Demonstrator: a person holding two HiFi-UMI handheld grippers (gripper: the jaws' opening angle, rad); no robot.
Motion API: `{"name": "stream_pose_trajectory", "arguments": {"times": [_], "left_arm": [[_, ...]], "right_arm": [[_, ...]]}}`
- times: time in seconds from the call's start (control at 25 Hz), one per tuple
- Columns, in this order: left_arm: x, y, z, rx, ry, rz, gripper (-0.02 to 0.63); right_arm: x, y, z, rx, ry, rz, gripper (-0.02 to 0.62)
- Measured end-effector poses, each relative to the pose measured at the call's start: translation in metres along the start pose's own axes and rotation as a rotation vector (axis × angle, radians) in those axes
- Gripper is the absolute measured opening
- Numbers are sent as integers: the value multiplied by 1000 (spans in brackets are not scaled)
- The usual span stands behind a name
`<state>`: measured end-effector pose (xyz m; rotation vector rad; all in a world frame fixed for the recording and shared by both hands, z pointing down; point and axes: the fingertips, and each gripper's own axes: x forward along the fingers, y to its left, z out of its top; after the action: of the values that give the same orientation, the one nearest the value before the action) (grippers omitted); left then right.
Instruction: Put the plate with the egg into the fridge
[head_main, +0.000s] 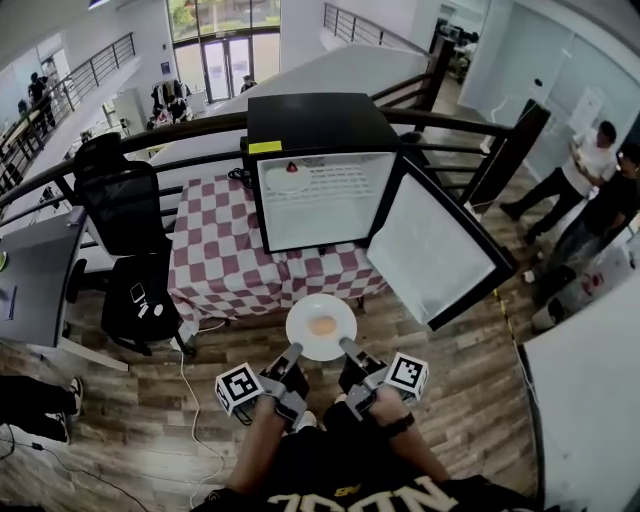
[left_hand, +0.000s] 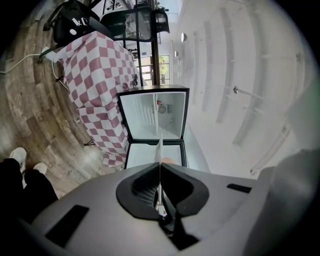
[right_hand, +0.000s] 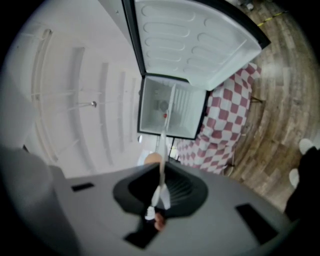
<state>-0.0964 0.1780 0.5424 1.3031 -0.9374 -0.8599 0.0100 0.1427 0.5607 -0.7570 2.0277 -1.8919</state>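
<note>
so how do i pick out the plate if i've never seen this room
Find the black fridge standing open on the red-and-white checked table. Just in front of it, above the wooden floor, the left gripper and right gripper pinch the near rim of a round white plate. It alone carries a pale orange egg.

Left hand-held gripper; right hand-held gripper; both clamped

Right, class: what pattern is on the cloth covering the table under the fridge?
Red-and-white checks on the tablecloth; the head view shows it best.
</note>
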Motion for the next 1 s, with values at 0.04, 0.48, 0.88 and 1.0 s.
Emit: {"name": "stream_pose_trajectory", "arguments": {"times": [0.04, 0.48, 0.88, 1.0], "left_arm": [[5, 0, 2, 5, 7, 4, 26], [73, -4, 45, 63, -13, 31, 26], [177, -24, 84, 66, -50, 16, 26], [201, -20, 90, 53, -60, 23, 26]], "right_arm": [[2, -1, 4, 0, -9, -8, 44], [60, -6, 67, 15, -9, -7, 44], [119, 5, 166, -6, -30, 13, 44], [128, 4, 190, -8, -37, 16, 44]]}}
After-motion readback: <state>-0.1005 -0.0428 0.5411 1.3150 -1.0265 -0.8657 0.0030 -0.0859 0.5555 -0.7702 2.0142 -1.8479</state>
